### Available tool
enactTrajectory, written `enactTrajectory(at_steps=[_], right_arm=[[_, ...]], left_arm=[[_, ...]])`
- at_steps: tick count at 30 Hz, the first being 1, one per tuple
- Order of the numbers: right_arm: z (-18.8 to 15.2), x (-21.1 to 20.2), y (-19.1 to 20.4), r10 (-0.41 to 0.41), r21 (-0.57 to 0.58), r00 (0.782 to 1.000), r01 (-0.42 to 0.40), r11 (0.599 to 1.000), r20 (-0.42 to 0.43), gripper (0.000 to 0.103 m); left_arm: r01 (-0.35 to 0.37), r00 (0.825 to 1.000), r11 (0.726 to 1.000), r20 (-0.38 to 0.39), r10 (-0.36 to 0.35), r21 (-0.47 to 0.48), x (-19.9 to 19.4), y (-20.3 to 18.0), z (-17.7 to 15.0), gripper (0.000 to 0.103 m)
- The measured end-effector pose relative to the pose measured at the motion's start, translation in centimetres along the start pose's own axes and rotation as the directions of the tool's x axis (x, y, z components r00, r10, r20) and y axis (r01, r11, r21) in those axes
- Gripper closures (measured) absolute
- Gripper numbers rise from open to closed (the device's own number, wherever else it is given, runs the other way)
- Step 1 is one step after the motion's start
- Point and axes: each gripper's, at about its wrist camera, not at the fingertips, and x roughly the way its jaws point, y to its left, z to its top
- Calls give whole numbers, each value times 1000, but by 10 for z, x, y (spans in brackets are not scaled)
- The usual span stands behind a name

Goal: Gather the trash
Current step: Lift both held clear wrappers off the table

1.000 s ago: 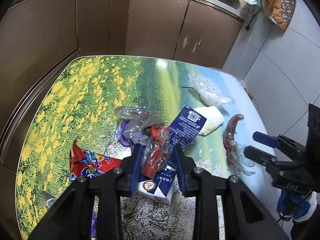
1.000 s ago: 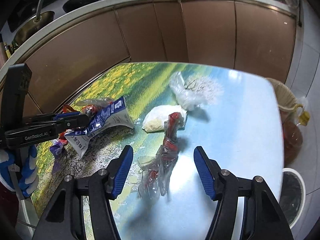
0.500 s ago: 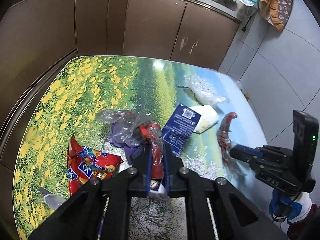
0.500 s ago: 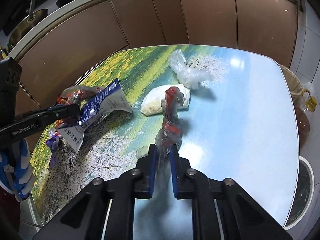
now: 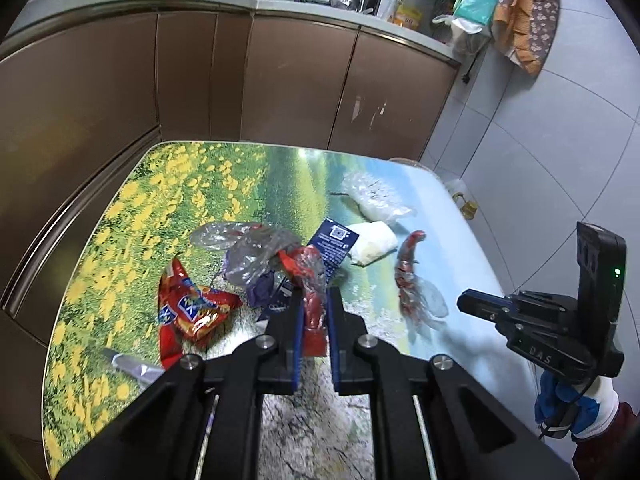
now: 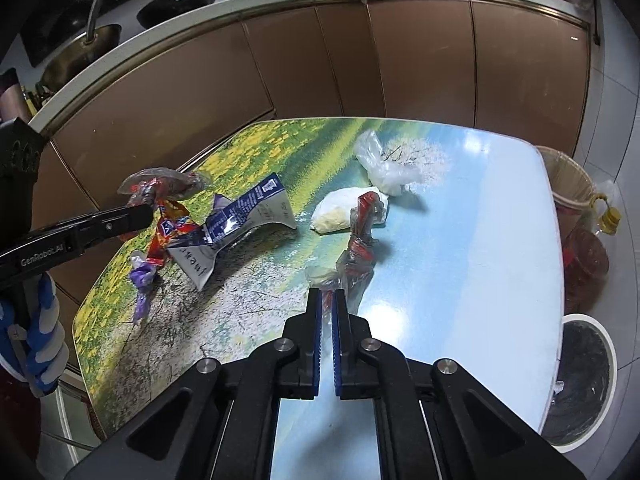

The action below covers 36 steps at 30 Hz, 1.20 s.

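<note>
My left gripper (image 5: pixel 315 300) is shut on a red and clear plastic wrapper (image 5: pixel 308 272) and holds it above the flower-print table (image 5: pixel 180 184). My right gripper (image 6: pixel 328 298) is shut on the lower end of a second red and clear wrapper (image 6: pixel 360 240), which stands up from the table (image 6: pixel 480 220). Below the left gripper (image 6: pixel 144 212) lie a blue milk carton (image 6: pixel 236 228), a red snack bag (image 5: pixel 188 312) and a purple wrapper (image 6: pixel 142 280). A white bag (image 6: pixel 340 212) and a clear bag (image 6: pixel 384 168) rest further back.
A round bin (image 6: pixel 580 360) lined with a black bag stands on the floor off the table's right edge. Beside it are a wicker basket (image 6: pixel 568 184) and an oil bottle (image 6: pixel 588 256). Brown cabinets (image 5: pixel 280 80) run close behind the table. A small silvery scrap (image 5: pixel 132 366) lies at the near left.
Both grippers went from open to shut, each on its own red and clear wrapper. The left one then rose with its wrapper off the carton; the right one lifted its wrapper upright.
</note>
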Motion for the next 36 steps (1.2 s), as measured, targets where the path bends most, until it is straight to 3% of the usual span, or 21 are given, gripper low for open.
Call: enactTrajectory(at_steps=[3,4,6,8,17,21,25,36], right_arm=[[-1,-2,-1,-13,19,1000,13,1000,1,93],[-1,0,-2,-17,22,1000,17,1000,1,88],[2,4,-3,-20,27,1000,20,999,0,67],[5,15,-3,-21,23,1000,21,1000,-11,64],[17,63,-7,-57,32,996,60,998,-72,65],[13,71,-9,-66,36,994,69,997,-83,88],[9,60,-7,-52,30,997,54,998,-60,96],[-5,-17,-2,-13,32,998,11,999,54,96]], left_arm=[[0,1000,1000,16,0,1,-10,-1,-3,94],[-2,1000,1000,21,2,4,-12,0,-4,94],[2,1000,1000,26,-2,2,-13,2,-5,94],[5,1000,1000,31,-5,-1,-12,5,-6,93],[24,999,1000,36,-24,6,-2,6,-9,94],[25,999,1000,31,-26,12,-1,3,-12,94],[24,999,1000,36,-25,17,-7,-3,-15,94],[39,997,998,63,-42,45,-36,-31,-20,94]])
